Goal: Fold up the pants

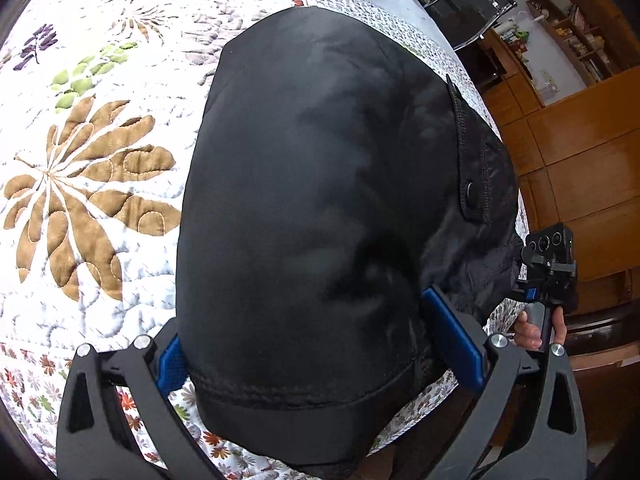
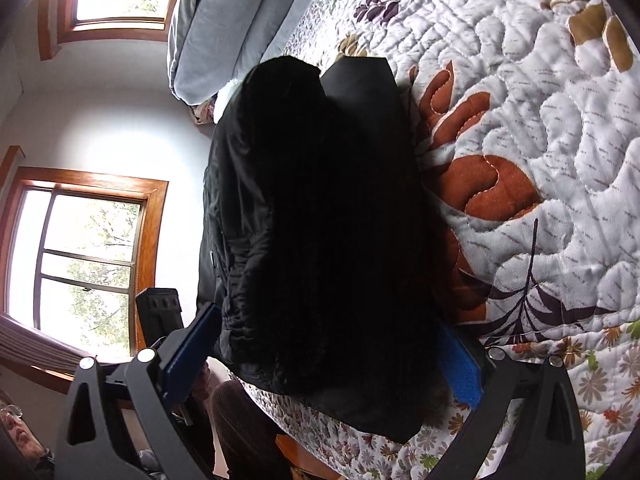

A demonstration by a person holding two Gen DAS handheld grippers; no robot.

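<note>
The black pants (image 1: 320, 200) lie folded on a floral quilted bedspread (image 1: 88, 184). A buttoned pocket flap (image 1: 474, 184) shows at their right side. My left gripper (image 1: 320, 344) is open, its blue pads on either side of the pants' near hemmed end. In the right wrist view the pants (image 2: 320, 220) fill the middle as a dark bundle. My right gripper (image 2: 324, 352) is open too, its blue pads (image 2: 460, 368) straddling the near edge of the bundle. The other gripper (image 1: 548, 264) shows at the right in the left wrist view.
The bedspread (image 2: 540, 140) spreads wide to the right. Grey pillows (image 2: 224, 24) lie at the bed's head. Wooden cabinets and shelves (image 1: 580, 128) and a black chair (image 1: 468, 4) stand beyond the bed. Windows (image 2: 84, 256) are on the left wall.
</note>
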